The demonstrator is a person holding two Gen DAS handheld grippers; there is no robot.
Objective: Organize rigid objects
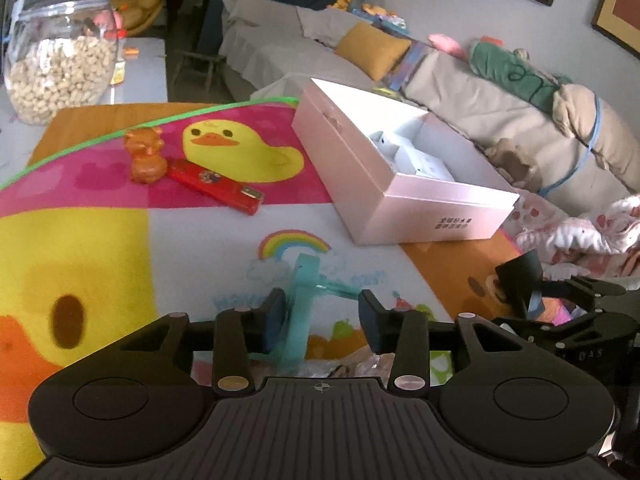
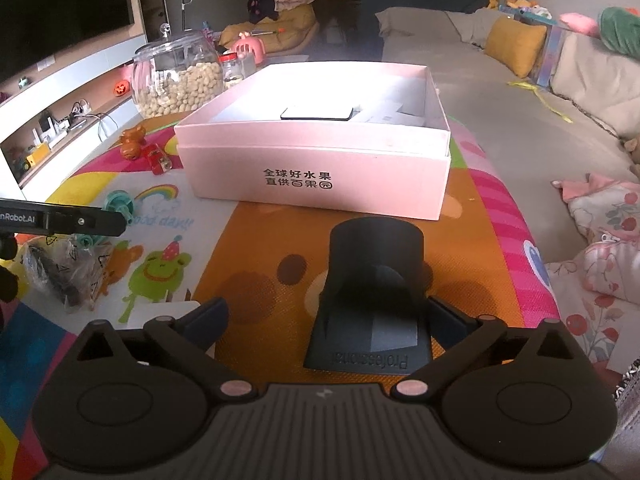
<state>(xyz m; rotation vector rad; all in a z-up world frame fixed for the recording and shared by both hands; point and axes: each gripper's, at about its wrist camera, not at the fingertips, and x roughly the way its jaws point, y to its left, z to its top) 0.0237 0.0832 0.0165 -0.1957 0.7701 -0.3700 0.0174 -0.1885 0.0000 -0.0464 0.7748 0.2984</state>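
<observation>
An open pink box (image 1: 420, 200) (image 2: 316, 160) stands on the colourful play mat (image 1: 200, 232); white items and a dark flat item (image 2: 317, 113) lie inside. My left gripper (image 1: 323, 320) is open, its fingers on either side of a teal plastic piece (image 1: 300, 308), also in the right wrist view (image 2: 119, 202). My right gripper (image 2: 324, 320) is open around a black object (image 2: 372, 292) marked "Professional"; whether the pads touch it I cannot tell. An orange bear figure (image 1: 145, 154) (image 2: 133, 142) and a red flat case (image 1: 216, 188) (image 2: 158, 159) lie left of the box.
A glass jar of nuts (image 1: 60, 64) (image 2: 178, 76) stands at the mat's far left corner. A crinkly plastic bag (image 2: 64, 268) lies near my left gripper. A white card (image 2: 160, 312) lies by my right gripper. A sofa with cushions (image 1: 500, 112) runs along the right.
</observation>
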